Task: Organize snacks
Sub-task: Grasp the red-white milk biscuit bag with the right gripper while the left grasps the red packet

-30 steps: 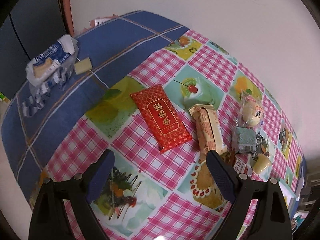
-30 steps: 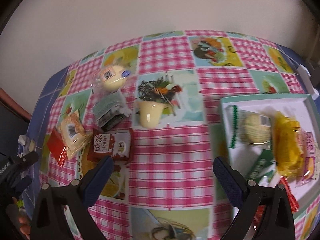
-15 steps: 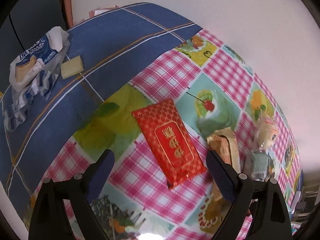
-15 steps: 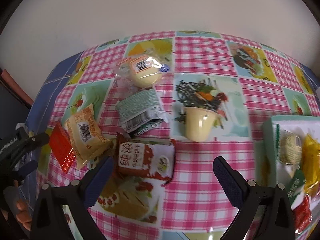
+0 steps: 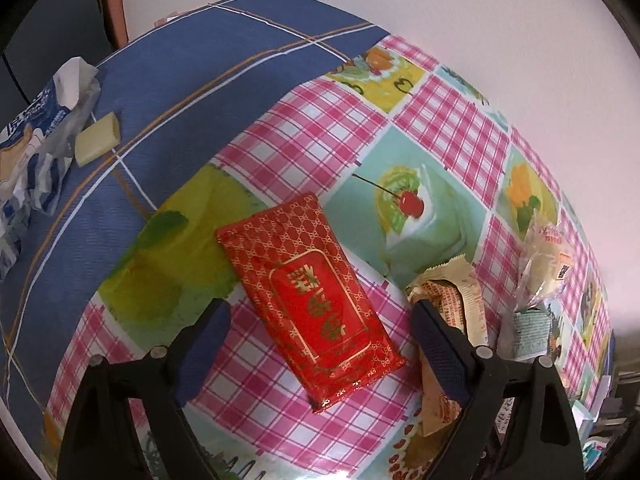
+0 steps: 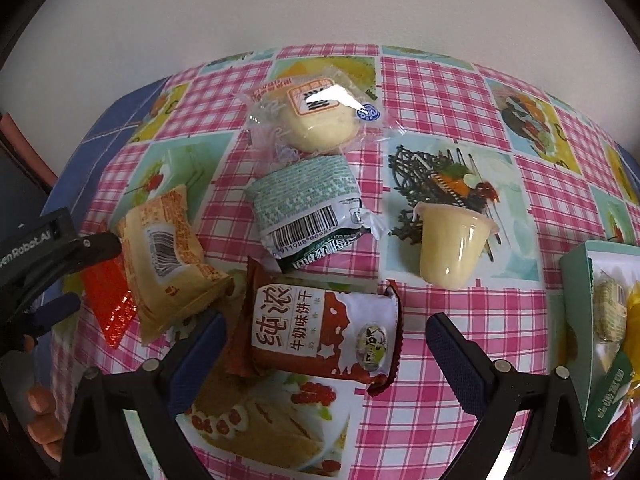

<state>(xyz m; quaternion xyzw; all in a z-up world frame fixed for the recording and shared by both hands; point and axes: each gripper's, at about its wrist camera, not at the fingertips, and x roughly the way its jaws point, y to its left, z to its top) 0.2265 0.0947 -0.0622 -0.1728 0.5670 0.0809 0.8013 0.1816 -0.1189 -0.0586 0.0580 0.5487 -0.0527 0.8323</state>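
Observation:
My left gripper (image 5: 320,332) is open, its fingers on either side of a flat red packet (image 5: 308,296) on the checked tablecloth. An orange-tan snack packet (image 5: 452,308) lies just right of it. My right gripper (image 6: 324,340) is open around a brown-and-white biscuit packet (image 6: 320,332). Beyond it lie a green-white packet (image 6: 308,212), a clear-wrapped round bun (image 6: 316,116) and a yellow jelly cup (image 6: 452,244) on its side. The orange-tan packet (image 6: 168,264) and red packet (image 6: 104,300) show at left, beside the left gripper (image 6: 44,280).
A pale green tray (image 6: 576,280) at the right edge holds several snacks. On the blue cloth at far left lie a crumpled blue-white bag (image 5: 36,132) and a small cream block (image 5: 98,140). A white wall stands behind the table.
Both grippers have moved closer to the table. The left one now straddles the red packet. The right one moved left from the tray and now straddles the biscuit packet.

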